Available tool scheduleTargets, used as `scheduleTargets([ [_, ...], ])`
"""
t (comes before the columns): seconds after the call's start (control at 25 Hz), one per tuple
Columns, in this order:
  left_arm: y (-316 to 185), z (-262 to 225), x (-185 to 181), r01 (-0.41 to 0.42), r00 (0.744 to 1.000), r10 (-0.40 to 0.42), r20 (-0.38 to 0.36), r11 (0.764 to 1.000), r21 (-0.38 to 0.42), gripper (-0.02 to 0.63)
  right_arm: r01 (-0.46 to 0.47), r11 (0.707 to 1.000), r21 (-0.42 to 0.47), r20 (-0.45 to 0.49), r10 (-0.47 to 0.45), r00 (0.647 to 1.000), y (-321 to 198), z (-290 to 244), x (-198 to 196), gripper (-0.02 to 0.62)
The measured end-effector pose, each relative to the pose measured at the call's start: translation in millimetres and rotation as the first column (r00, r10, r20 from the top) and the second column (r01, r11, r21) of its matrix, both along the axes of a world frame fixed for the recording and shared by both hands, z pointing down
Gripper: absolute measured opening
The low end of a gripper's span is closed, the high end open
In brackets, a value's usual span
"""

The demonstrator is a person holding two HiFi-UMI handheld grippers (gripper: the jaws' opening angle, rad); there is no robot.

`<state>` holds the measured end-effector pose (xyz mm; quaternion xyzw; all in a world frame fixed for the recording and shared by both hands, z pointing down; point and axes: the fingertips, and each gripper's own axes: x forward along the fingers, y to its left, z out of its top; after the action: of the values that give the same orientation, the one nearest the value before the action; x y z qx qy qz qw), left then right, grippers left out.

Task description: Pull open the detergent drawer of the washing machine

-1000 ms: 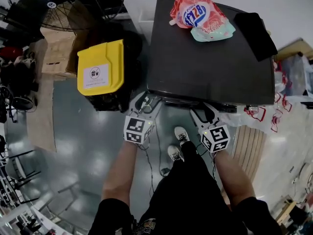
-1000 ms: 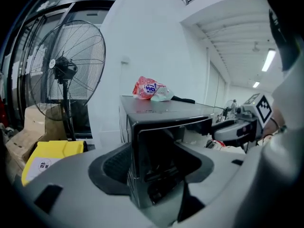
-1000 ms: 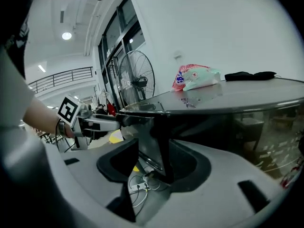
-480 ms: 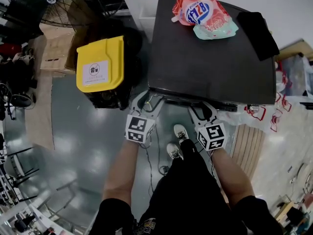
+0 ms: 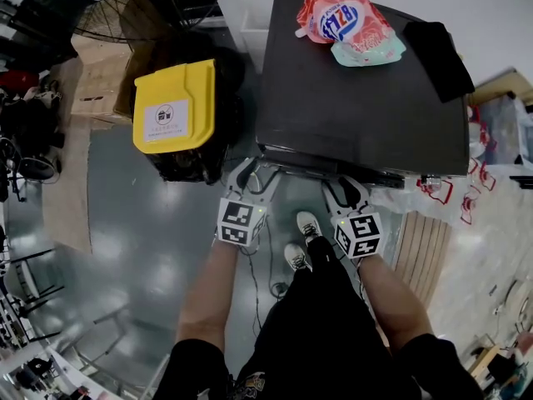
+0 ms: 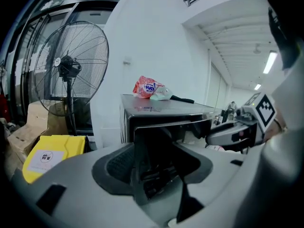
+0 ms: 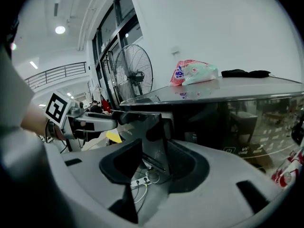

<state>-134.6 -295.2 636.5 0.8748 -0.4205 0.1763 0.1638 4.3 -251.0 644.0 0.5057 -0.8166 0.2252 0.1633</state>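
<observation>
The black washing machine (image 5: 358, 98) stands in front of me, seen from above in the head view. A dark strip, the detergent drawer's front (image 5: 321, 167), juts along its near edge. My left gripper (image 5: 256, 172) is at the strip's left end with its jaws wide apart. In the left gripper view the dark drawer front (image 6: 171, 126) fills the gap of the left gripper (image 6: 159, 151). My right gripper (image 5: 346, 188) is further right along the strip and its jaws are closing. In its own view the right gripper (image 7: 147, 146) shows only floor and cables between the fingers.
A bin with a yellow lid (image 5: 173, 107) stands left of the machine, with a floor fan (image 5: 125, 2) behind it. A detergent pouch (image 5: 343, 19) and a black cloth (image 5: 437, 57) lie on the machine's top. The person's shoes (image 5: 301, 242) and loose cables sit below the grippers.
The right gripper's fingers have drawn closer together and it has edged slightly left along the machine's front. The left gripper has stayed at the left corner.
</observation>
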Motion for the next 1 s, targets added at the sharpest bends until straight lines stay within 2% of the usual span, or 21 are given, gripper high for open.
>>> scheduleTargets([
  [0.44,35.8,2.4,-6.3,-0.001,1.000,0.002,0.013,1.000,-0.015,0.230,0.004,1.000,-0.027,-0.002,-0.004,1.000,36.0,5.4,-5.5,0.149],
  [1.0,109.3,6.5,-20.2,0.010,1.000,-0.009,0.027,1.000,-0.029,0.232,0.047,0.996,-0.072,-0.002,-0.047,0.999,109.9,14.1,-22.2,0.153],
])
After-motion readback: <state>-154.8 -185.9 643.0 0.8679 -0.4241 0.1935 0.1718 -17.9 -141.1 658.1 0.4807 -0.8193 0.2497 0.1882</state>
